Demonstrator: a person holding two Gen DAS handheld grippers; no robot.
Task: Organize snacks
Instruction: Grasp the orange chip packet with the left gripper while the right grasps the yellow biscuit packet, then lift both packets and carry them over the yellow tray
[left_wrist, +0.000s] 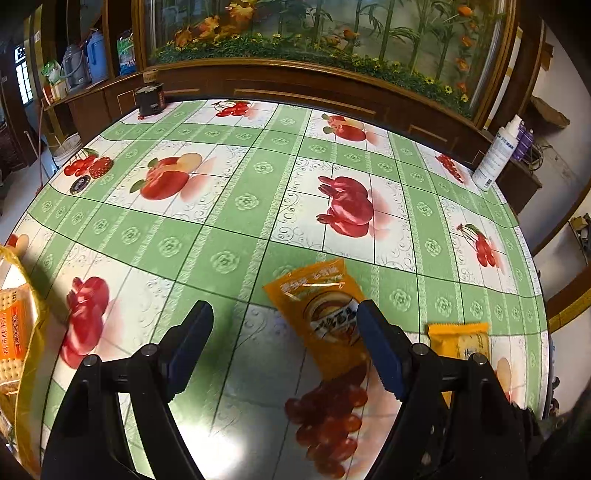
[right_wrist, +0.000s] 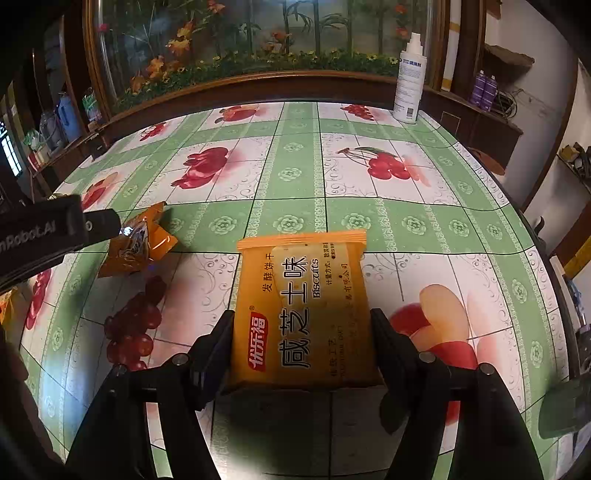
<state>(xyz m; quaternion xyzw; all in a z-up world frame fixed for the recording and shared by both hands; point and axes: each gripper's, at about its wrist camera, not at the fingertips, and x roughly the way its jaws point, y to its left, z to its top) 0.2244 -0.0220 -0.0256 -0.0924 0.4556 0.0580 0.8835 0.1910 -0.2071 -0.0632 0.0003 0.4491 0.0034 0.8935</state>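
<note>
Green-and-white oilcloth with printed fruit covers the counter (left_wrist: 236, 206), most of it bare; the only snacks out on it sit along the near side. Far rim: a dark tin (left_wrist: 149, 99) on one side, a white spray bottle (right_wrist: 409, 79) on the other, neither part of the job as far as I can judge

Yellow bag (left_wrist: 27, 332) at the left margin of the left wrist view, translucent, with at least one orange cracker pack showing through it. Likely the collecting point, so some sorting looks done already; how much is inside cannot be told

Biscuit packet (right_wrist: 301, 314), orange, flat on the counter, lying lengthwise between the fingers of the right gripper (right_wrist: 303, 350). Both fingers sit right at its long edges; whether the pads actually press on it is not clear from this view. Packet not lifted. Same packet shows in the left view as a yellow-orange corner beyond the right-hand finger

Small orange pouch (left_wrist: 325, 314), crinkled, loose on the counter, well apart from the bag. Left gripper (left_wrist: 284, 347) hangs above it with jaws spread wide and nothing between them; the pouch lies off-centre, close under its right-hand finger (left_wrist: 376, 347)

Judgement: mid-task. Two items left on the counter, one being framed for pickup, one not yet grasped. Both need carrying to the bag
</note>
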